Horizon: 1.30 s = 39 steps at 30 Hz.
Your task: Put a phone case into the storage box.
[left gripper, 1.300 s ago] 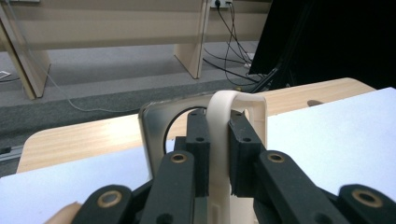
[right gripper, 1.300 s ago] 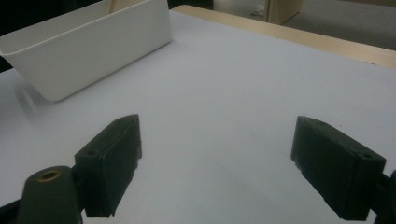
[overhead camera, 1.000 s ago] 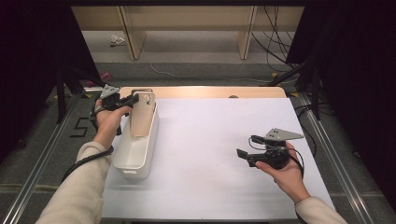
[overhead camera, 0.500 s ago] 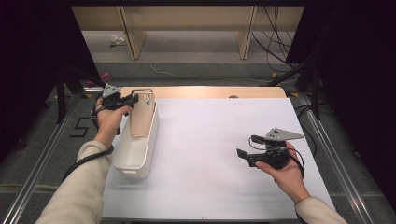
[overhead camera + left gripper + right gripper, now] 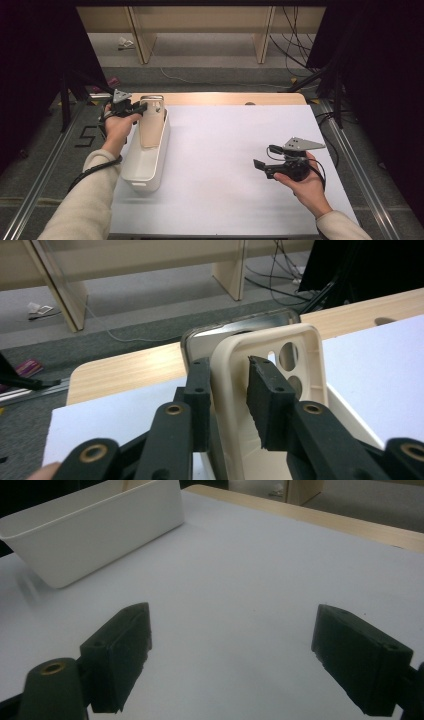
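Pinching the phone case (image 5: 270,390) rim in the left gripper (image 5: 230,405), over the bin (image 5: 145,165). Idling wide open, empty: right gripper (image 5: 230,655). Likely still needing release.

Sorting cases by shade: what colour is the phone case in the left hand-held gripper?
Cream-beige phone case, clearest in the left gripper view.

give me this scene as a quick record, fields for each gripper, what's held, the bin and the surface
left gripper: jaws closed on the side wall of a beige phone case
held item: phone case, standing upright, camera holes at top, a silvery phone-like slab behind it
bin: white bin, left side of the table, case standing at its far end
right gripper: jaws wide apart, holding nothing, above the sheet
surface: white sheet on a wooden table
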Each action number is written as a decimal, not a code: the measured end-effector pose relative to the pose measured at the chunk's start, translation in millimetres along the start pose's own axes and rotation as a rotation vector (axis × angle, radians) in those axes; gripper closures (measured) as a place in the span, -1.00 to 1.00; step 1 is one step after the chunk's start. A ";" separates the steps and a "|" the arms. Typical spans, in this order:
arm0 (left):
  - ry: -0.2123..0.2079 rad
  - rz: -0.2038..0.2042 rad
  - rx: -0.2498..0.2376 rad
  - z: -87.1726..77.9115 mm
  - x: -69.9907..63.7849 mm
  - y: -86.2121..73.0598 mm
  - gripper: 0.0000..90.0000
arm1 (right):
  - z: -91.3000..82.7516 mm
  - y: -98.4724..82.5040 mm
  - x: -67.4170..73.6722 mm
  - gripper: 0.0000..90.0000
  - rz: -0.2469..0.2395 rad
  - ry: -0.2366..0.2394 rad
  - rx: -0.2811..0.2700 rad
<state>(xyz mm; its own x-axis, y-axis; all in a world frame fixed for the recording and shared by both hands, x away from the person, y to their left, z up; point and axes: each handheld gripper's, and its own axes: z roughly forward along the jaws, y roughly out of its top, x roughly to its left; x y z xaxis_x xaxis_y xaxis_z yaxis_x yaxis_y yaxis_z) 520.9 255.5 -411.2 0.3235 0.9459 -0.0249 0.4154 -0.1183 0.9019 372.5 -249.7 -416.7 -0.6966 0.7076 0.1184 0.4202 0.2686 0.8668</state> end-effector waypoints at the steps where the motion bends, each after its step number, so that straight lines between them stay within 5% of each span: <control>1: 0.013 0.001 0.012 0.2 0.2 0.1 0.52 | 0.0 0.0 0.1 -0.62 0.000 0.000 0.000; 8: 0.038 -0.010 0.053 0.8 2.5 -2.4 0.24 | 0.1 0.0 -0.2 -0.62 0.004 0.002 -0.001; 18: 0.041 -0.038 0.048 -8.6 1.3 2.7 -0.16 | 0.4 -0.2 -0.2 -0.63 0.006 0.000 -0.001; 29: -0.026 -0.019 0.036 -31.2 -10.8 8.7 -0.62 | 0.1 -0.1 -0.2 -0.63 0.006 0.003 -0.002; 39: -0.112 0.006 0.028 -56.5 -23.6 0.7 -0.83 | -0.4 -0.1 -0.9 -0.63 0.005 0.002 0.000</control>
<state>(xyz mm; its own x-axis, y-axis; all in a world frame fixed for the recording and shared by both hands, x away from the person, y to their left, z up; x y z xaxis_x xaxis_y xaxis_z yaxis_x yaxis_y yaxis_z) 465.4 250.1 -385.6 0.4185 0.9056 -0.0687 0.4361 -0.1341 0.8899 372.9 -250.6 -416.7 -0.6955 0.7077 0.1241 0.4237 0.2644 0.8663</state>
